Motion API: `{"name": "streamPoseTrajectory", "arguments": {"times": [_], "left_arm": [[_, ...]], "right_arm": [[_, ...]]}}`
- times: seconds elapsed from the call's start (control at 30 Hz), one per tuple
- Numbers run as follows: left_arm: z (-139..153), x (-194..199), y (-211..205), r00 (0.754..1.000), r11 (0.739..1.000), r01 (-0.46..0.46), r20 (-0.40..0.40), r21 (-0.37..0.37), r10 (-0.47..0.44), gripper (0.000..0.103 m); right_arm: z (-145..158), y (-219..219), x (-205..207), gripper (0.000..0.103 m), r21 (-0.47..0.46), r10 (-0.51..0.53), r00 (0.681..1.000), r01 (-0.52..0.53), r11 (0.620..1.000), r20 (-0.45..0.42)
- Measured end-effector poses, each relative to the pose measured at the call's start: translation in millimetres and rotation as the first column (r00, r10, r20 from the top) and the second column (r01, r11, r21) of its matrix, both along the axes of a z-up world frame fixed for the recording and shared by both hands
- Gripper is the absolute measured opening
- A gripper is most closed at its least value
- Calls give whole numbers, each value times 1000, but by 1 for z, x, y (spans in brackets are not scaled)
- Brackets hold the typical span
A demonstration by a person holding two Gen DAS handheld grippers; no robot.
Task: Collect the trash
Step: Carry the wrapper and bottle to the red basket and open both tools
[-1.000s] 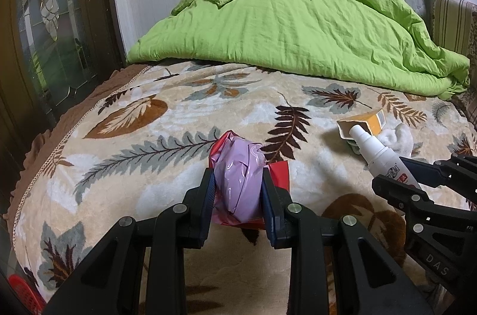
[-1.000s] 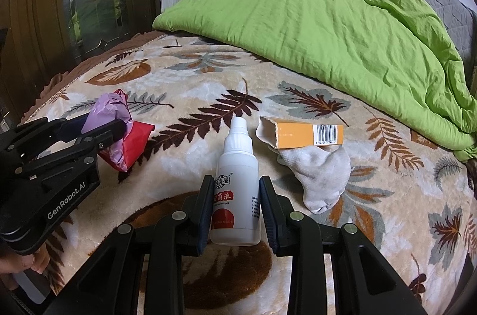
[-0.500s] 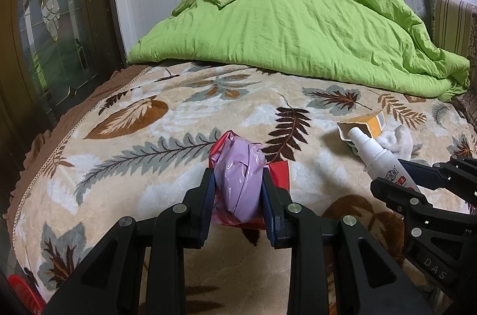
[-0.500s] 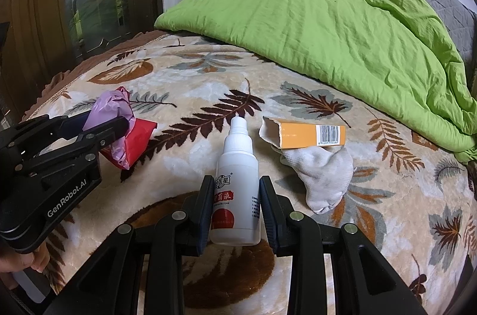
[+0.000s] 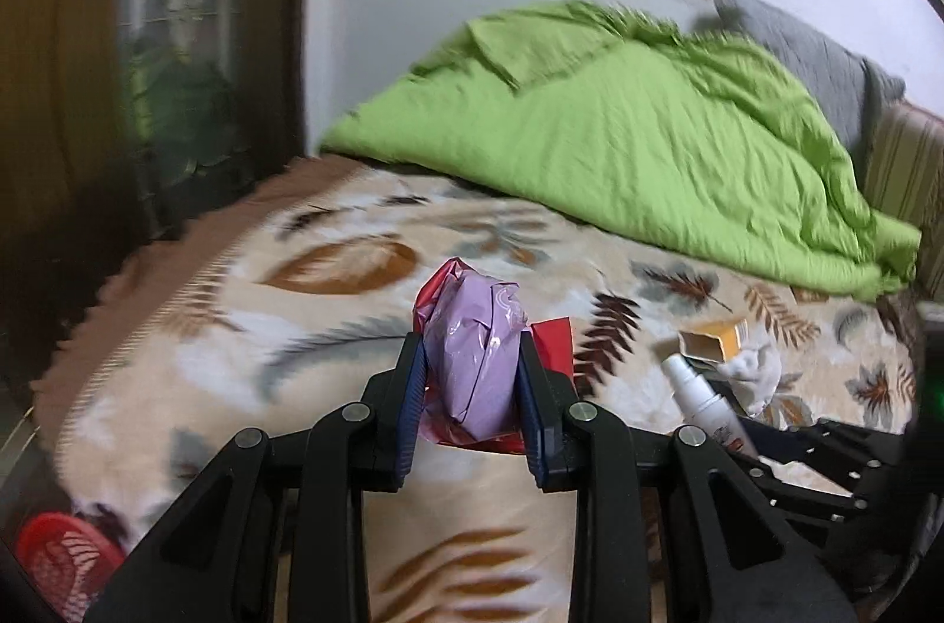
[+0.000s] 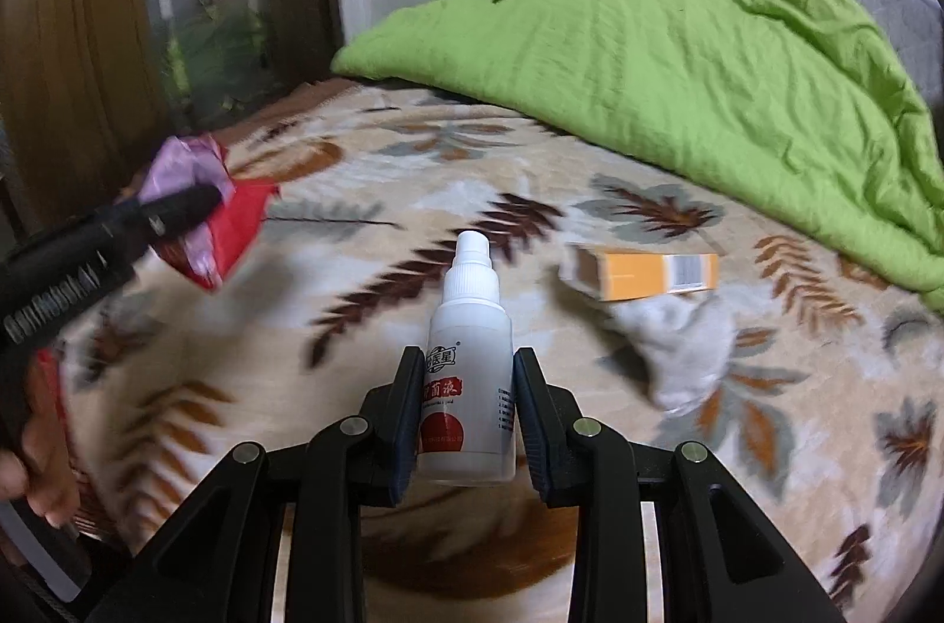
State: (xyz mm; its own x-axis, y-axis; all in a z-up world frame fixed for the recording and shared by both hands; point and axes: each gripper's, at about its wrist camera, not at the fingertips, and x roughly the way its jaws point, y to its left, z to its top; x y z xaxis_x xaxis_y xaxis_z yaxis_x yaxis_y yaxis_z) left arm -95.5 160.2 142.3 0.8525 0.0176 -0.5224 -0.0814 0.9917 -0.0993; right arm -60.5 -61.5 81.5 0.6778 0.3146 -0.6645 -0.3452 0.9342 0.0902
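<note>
Above the bed's left edge, in the left wrist view, the left gripper (image 5: pixel 472 387) clamps a crumpled lilac and red wrapper (image 5: pixel 478 363), lifted clear of the leaf-print blanket (image 5: pixel 330 328). From the right wrist view, the right gripper (image 6: pixel 469 413) grips a white spray bottle (image 6: pixel 469 375), nozzle pointing away from the jaws. An orange box (image 6: pixel 643 272) and white sock (image 6: pixel 678 346) lie on the blanket ahead and right, nearer this gripper.

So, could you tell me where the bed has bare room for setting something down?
The leaf-print blanket lies bare between the held plastic wrappers and spray bottle, and up to the green duvet. It is crowded right of the bottle: orange box touching white sock.
</note>
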Motion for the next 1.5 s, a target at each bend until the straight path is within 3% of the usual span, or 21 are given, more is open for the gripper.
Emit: {"name": "streamPoseTrajectory", "arguments": {"times": [0.17,0.3,0.47,0.7,0.77,0.83,0.87,0.9,1.03,1.1,1.3,1.5], "left_arm": [[19,-61,70,994,994,-111,-7,-6,111,28],[11,-120,128,974,975,-223,-53,-14,222,28],[-23,-178,181,932,940,-340,-143,-23,333,28],[-63,-207,224,882,895,-439,-227,-81,412,30],[-69,-213,231,869,879,-466,-238,-98,434,47],[-73,-216,235,856,864,-492,-242,-111,457,58],[-75,-217,237,854,861,-496,-242,-116,460,58],[-76,-217,235,855,862,-495,-241,-112,460,58],[-71,-212,218,852,872,-490,-226,-21,473,66],[-64,-206,203,871,889,-459,-199,2,450,71],[-49,-185,153,911,925,-364,-163,111,378,74],[-38,-169,117,940,941,-281,-145,187,310,74]], "right_arm": [[16,38,-23,33,68,132,991,-131,989,-12],[37,84,-44,33,89,274,962,-273,958,1],[57,159,-79,33,117,486,874,-482,869,-8],[44,263,-122,33,111,665,741,-657,746,-89],[34,289,-128,33,117,699,704,-689,715,-125],[26,306,-130,39,138,714,684,-700,700,-150],[23,308,-128,43,146,714,681,-699,700,-161],[22,308,-126,50,155,710,686,-693,704,-160],[30,280,-114,51,199,663,739,-636,746,-121],[38,261,-108,51,218,628,771,-599,771,-102],[46,207,-110,51,145,522,851,-509,848,-65],[46,171,-117,52,72,451,892,-448,891,-36]]}}
